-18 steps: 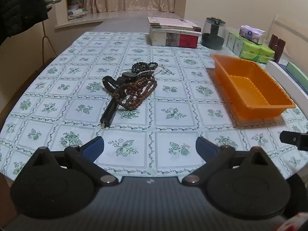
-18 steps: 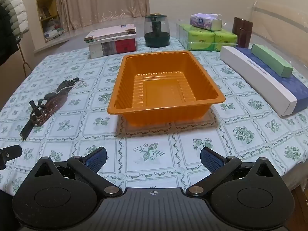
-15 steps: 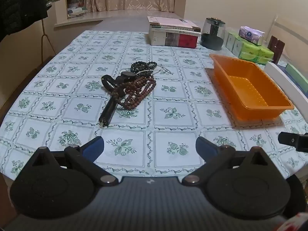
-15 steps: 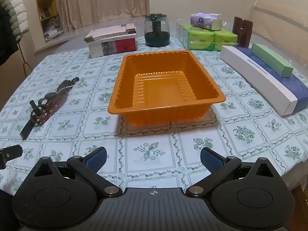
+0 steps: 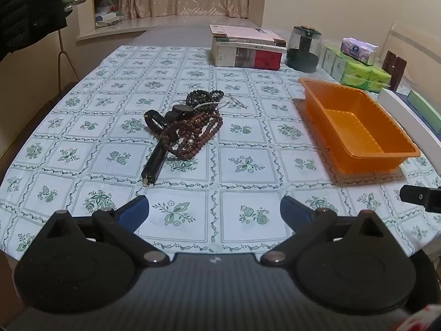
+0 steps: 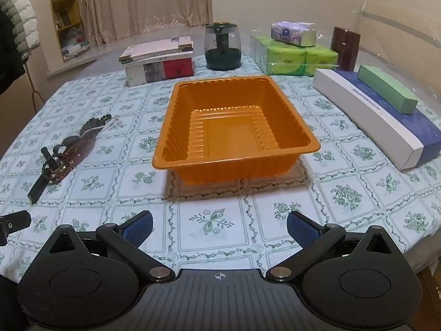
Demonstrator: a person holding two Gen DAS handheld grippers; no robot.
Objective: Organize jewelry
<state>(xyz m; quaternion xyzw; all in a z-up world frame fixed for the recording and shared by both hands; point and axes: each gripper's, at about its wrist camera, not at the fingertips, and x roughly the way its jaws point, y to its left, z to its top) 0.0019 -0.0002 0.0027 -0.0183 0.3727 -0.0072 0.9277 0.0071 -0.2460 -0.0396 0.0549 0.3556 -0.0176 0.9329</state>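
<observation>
Both claws hover level over the bench's near edge, spread wide and holding nothing: the left claw (image 5: 214, 211) faces the beads (image 5: 197, 131), the right claw (image 6: 219, 224) faces the tray (image 6: 237, 157). The beads, a tangle of round brown and black strands over a black watch (image 5: 165, 127), lie mid-bench, well ahead of the left claw. The ribbed orange plastic tray sits toward the right edge, on a flower-patterned cloth (image 6: 215, 220).
</observation>
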